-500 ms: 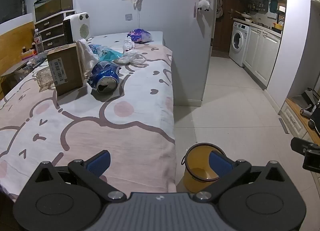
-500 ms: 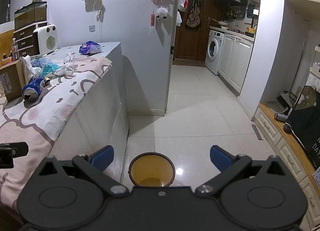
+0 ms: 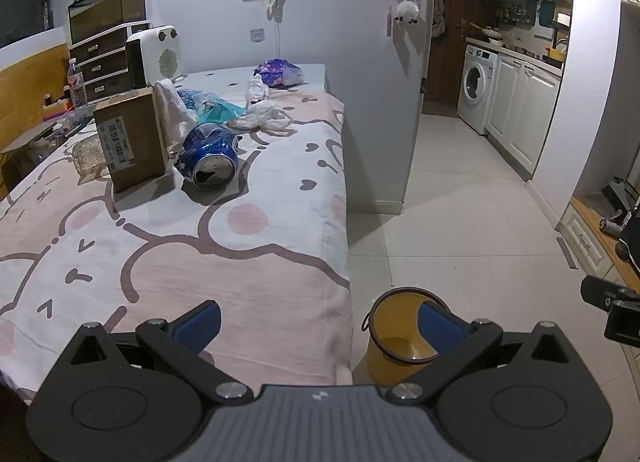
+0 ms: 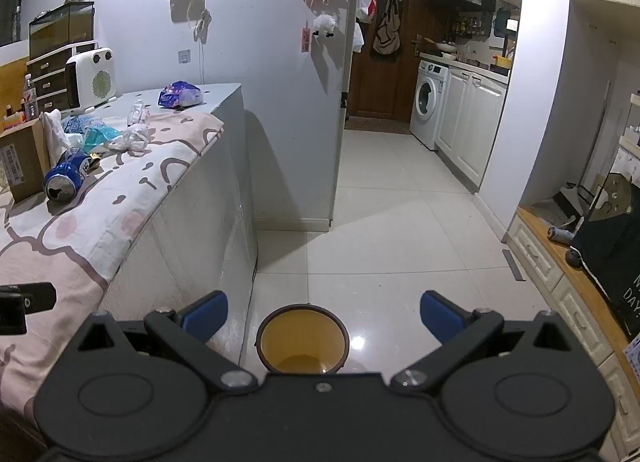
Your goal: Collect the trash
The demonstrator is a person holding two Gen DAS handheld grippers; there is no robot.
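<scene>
Jaws of both grippers stand wide with nothing between them: the left gripper [image 3: 318, 320] hovers over the near edge of the bench [image 3: 224, 262], which wears a pink cartoon cloth, and the right gripper [image 4: 324, 312] hangs over the tiled floor with the yellow bin [image 4: 302, 344] straight below its gap; the same bin shows beside the bench's corner in the left view. The trash lies well ahead on the bench: a crushed blue can [image 3: 210, 159] on its side, mouth toward the camera, just beside an upright cardboard box [image 3: 132, 141]; behind it a teal wrapper [image 3: 218, 111], crumpled white plastic bags [image 3: 268, 119] and, further back, a purple packet [image 3: 280, 71]. By the look of it the can is light, thin-walled and already dented, so it should give under pressure and might roll; a hold across its round body, not its ends, seems soundest; the bags and wrappers are soft and slippery, likely best pinched at a bunched fold; the box is stiff and may be wider than the jaws if taken across its broad face.
</scene>
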